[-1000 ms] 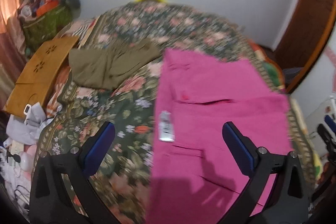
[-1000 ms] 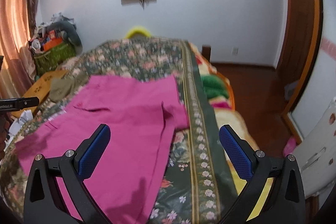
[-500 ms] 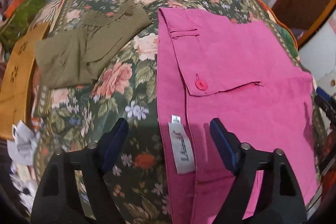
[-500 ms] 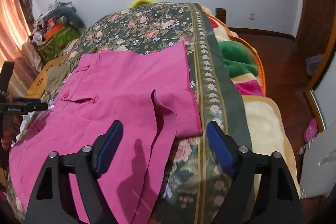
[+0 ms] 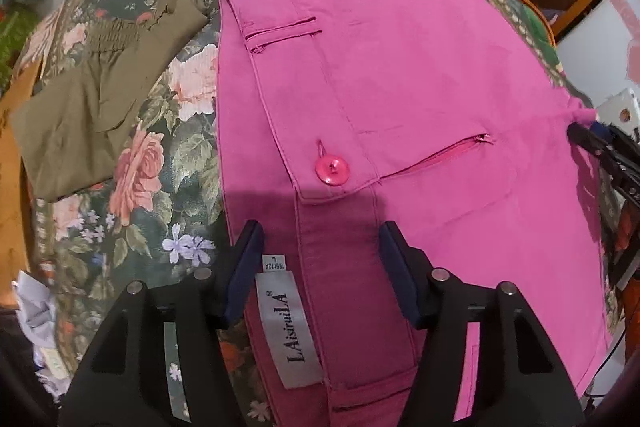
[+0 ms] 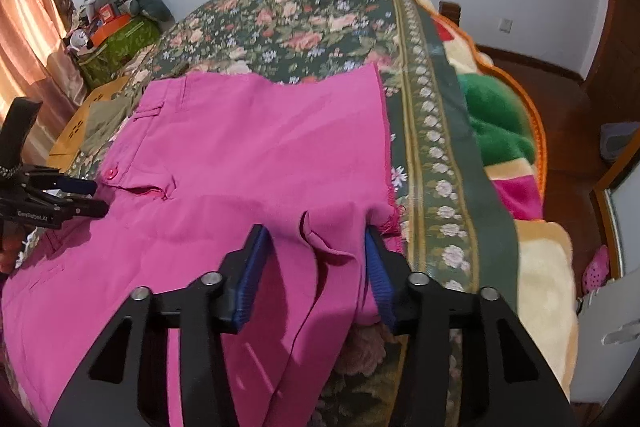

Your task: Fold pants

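Left gripper (image 5: 322,267) gapes over the pants' (image 5: 420,75) waistband, right gripper (image 6: 316,267) gapes astride the hem, neither gripping; closing now risks pinching one layer only.

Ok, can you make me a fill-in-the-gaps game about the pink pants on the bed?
The bright pink cotton pants fasten with one round pink ____.
The white woven label lies between the left tongs, which are ____.
The crumpled olive-green garment lies on the ____ bedspread.

Missing words: button; open; floral
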